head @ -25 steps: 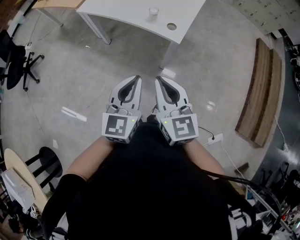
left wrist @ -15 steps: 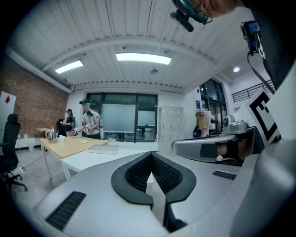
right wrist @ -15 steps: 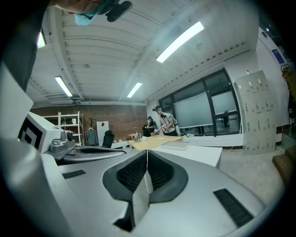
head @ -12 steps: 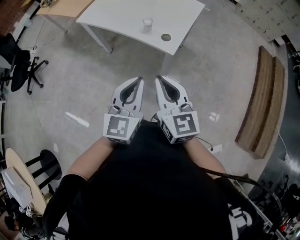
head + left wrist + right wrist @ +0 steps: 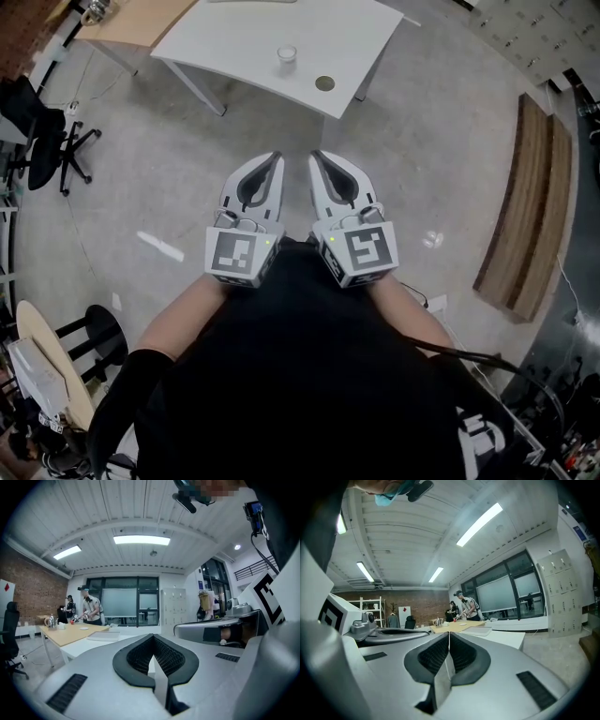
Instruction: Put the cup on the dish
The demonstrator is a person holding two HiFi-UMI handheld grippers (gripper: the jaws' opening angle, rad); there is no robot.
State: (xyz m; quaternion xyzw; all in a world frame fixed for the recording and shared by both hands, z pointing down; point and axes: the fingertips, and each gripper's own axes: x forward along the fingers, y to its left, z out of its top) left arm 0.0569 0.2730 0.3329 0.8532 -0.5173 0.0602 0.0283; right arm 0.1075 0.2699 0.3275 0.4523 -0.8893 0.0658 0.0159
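So, approach step, nothing picked yet: left gripper [image 5: 273, 158] and right gripper [image 5: 318, 158] both have jaws pressed together on nothing, held near the body. Cup [image 5: 287, 58] stands on the far white table [image 5: 234, 37], just left of the dish [image 5: 325, 83], not touching it. Next move likely needs closing in on the table and opening one claw around the cup.

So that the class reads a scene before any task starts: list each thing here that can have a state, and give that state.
Cup: upright on the white table, beside the dish, not on it.
Dish: flat on the table, nothing on it.
Left tool: shut, empty.
Right tool: shut, empty.
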